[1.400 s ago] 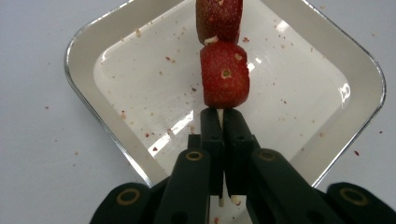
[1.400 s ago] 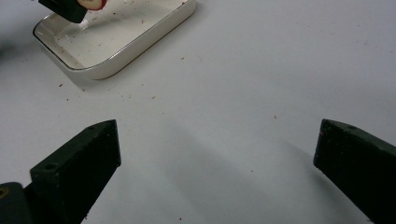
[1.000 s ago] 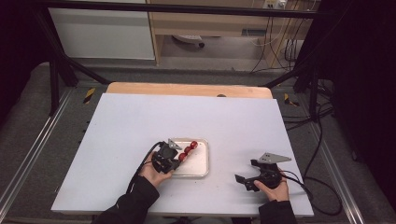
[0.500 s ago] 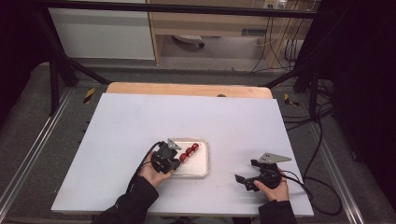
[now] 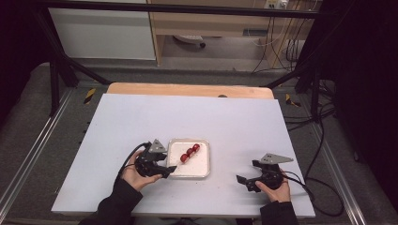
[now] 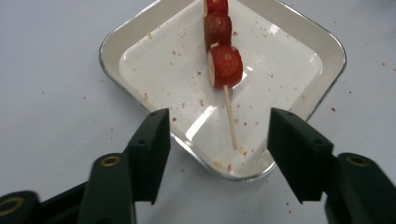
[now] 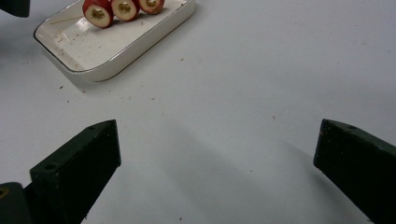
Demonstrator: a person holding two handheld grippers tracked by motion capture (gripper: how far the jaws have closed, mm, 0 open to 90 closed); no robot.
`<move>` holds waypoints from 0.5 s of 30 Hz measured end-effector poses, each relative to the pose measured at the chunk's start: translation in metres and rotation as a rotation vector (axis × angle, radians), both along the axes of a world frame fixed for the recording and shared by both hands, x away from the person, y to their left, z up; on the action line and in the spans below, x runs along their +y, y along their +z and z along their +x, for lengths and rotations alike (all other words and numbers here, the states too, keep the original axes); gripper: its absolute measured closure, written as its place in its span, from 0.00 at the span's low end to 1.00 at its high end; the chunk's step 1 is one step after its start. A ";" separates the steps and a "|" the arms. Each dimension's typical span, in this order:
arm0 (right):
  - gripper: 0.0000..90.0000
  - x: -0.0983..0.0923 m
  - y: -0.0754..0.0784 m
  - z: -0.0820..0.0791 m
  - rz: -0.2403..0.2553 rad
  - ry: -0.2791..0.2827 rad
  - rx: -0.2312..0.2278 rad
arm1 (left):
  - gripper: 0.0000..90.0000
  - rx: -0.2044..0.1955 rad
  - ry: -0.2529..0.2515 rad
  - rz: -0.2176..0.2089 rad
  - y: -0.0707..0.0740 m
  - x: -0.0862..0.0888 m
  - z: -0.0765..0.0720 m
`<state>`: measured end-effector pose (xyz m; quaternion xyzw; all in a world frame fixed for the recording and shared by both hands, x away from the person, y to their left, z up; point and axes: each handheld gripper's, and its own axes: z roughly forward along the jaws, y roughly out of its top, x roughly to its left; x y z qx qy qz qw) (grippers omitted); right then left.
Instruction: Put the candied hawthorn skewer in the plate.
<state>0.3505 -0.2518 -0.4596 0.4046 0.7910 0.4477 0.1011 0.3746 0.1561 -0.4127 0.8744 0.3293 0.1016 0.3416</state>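
The table (image 5: 187,117) is seen from above and from the person's side in the high view, looking forward and down, quite far away. The white tray (image 6: 140,56) is looked at from very close in the left gripper view, along the open jaws. In the right gripper view the table is seen low and near, and the same tray (image 7: 140,42) is shared at the top left.

skewer (image 5: 189,152) on tray (image 5: 201,169)

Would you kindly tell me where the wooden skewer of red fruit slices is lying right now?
In the high view, the wooden skewer of red fruit slices lies inside the white square dish near the table's front centre, just right of the left tongs.
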 end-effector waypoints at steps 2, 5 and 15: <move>0.01 0.000 0.000 0.000 0.001 -0.001 0.000 | 0.34 0.001 0.009 -0.005 -0.001 0.008 -0.001; 0.01 0.000 0.000 0.000 0.001 -0.002 0.003 | 0.24 0.001 0.011 -0.009 -0.003 0.020 -0.003; 0.01 0.000 0.000 0.000 0.000 -0.001 0.008 | 0.08 -0.012 0.057 -0.062 -0.016 0.064 -0.017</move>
